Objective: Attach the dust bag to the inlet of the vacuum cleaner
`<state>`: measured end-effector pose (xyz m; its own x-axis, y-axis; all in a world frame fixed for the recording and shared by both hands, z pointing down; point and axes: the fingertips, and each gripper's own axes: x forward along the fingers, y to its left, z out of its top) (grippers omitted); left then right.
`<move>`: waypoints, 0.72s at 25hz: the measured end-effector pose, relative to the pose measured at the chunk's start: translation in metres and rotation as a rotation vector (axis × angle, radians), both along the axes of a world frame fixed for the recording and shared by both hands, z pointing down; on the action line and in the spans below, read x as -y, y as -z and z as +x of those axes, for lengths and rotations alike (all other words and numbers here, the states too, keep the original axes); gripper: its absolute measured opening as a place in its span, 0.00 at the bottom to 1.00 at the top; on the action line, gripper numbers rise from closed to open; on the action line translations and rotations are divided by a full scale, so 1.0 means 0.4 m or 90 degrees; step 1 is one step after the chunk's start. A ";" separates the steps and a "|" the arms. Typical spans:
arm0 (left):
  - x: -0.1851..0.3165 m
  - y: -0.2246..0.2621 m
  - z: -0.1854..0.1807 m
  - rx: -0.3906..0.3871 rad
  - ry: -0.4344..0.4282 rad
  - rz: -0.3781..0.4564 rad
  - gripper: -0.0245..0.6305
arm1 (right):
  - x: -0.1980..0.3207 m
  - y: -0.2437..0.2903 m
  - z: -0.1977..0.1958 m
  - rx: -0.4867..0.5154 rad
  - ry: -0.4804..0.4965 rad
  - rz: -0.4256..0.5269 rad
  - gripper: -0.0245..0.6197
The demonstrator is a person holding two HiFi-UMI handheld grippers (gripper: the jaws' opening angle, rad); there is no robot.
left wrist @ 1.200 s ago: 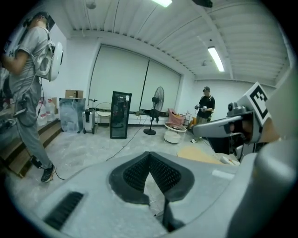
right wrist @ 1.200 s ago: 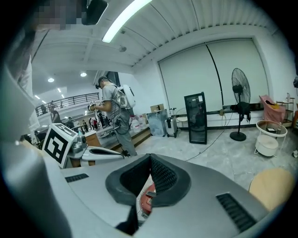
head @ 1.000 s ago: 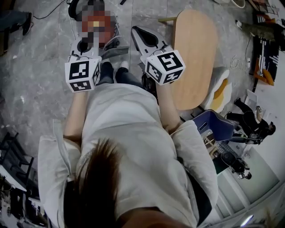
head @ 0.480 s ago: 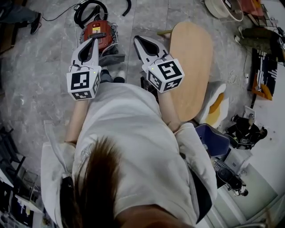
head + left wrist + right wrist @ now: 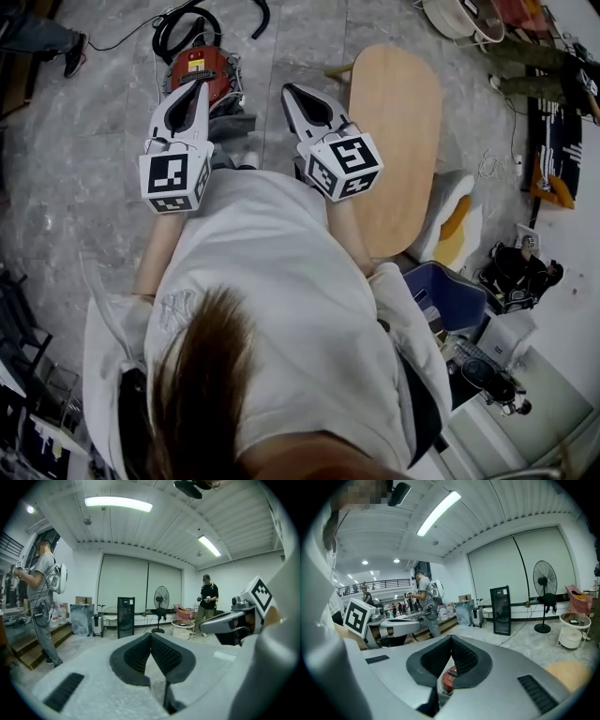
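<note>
Approach step, by my judgement; left gripper (image 5: 198, 89) and right gripper (image 5: 292, 93) both have their jaws pressed together, holding nothing; red vacuum cleaner (image 5: 195, 66) sits on the floor beyond their tips; next calls for finding the dust bag, perhaps the grey heap (image 5: 240, 123) beside it, and opening to grasp.

Vacuum cleaner (image 5: 195, 66) on grey floor (image 5: 84, 159)
</note>
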<state>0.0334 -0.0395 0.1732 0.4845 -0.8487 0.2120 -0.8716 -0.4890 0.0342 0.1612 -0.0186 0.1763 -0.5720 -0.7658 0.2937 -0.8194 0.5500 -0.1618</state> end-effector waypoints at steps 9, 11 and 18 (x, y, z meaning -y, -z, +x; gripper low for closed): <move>-0.029 -0.012 0.029 -0.001 -0.020 -0.006 0.06 | -0.025 0.007 0.039 0.005 -0.027 0.016 0.04; -0.036 -0.013 0.027 -0.004 -0.019 -0.007 0.06 | -0.029 0.006 0.041 0.005 -0.029 0.016 0.04; -0.046 -0.005 0.008 -0.002 0.001 0.003 0.06 | -0.039 0.005 0.037 -0.001 -0.022 0.018 0.04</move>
